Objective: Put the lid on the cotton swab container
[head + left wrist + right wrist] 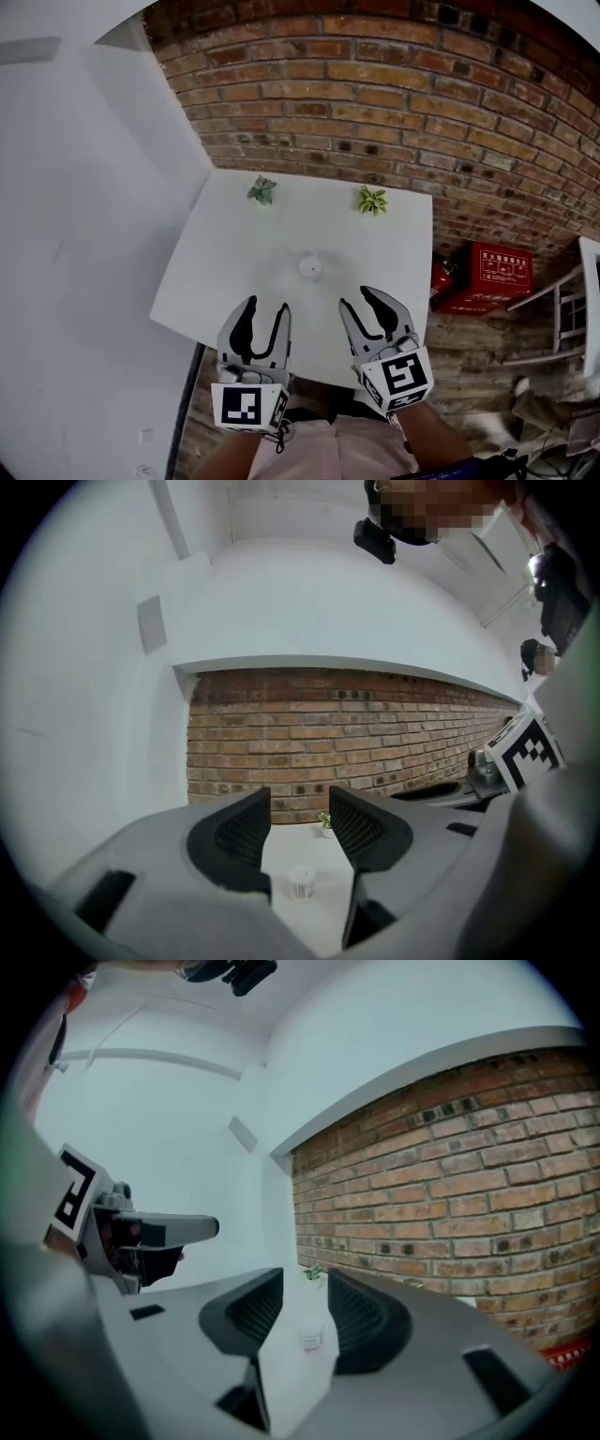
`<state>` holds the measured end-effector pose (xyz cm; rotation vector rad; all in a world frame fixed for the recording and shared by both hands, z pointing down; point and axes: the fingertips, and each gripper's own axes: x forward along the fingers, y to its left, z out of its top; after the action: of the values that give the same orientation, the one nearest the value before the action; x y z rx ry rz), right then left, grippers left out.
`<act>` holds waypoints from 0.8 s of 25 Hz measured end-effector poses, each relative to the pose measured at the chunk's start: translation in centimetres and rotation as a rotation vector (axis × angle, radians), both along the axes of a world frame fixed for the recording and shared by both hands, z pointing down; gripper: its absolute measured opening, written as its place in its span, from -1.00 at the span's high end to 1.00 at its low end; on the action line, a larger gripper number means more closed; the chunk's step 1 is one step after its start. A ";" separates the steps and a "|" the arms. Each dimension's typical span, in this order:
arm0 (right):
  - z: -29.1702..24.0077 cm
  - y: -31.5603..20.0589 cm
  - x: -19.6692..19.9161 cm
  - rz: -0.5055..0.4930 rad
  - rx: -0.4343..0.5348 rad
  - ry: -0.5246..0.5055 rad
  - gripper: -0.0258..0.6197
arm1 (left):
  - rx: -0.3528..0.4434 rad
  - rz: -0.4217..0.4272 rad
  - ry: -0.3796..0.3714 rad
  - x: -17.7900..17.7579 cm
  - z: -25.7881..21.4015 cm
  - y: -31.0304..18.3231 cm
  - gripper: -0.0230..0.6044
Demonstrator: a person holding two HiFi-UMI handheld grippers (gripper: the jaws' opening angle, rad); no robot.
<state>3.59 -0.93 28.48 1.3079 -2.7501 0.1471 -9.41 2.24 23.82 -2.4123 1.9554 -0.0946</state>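
Cotton swab container point(310, 266) ahead of left gripper point(267, 307) and right gripper point(354, 297), fingers point(246, 323) apart, empty.

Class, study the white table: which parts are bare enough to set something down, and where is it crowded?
Bare: the left stretch from the left plant to the near edge, and the right stretch before the right plant. Crowded: the near middle, where the cotton swab container stands beyond the left gripper and right gripper.

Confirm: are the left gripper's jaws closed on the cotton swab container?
No, the left gripper has its jaws apart and grips nothing; the cotton swab container stands free on the table beyond them.
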 end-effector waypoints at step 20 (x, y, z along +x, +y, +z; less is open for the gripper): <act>5.2 -7.1 -6.0 -0.050 -0.114 0.051 0.42 | -0.157 0.056 0.046 -4.9 6.0 -9.6 0.26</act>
<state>-2.37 -8.03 33.73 1.1962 -2.6859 0.2596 -14.27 -7.38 29.87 -2.5862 1.9675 -0.1998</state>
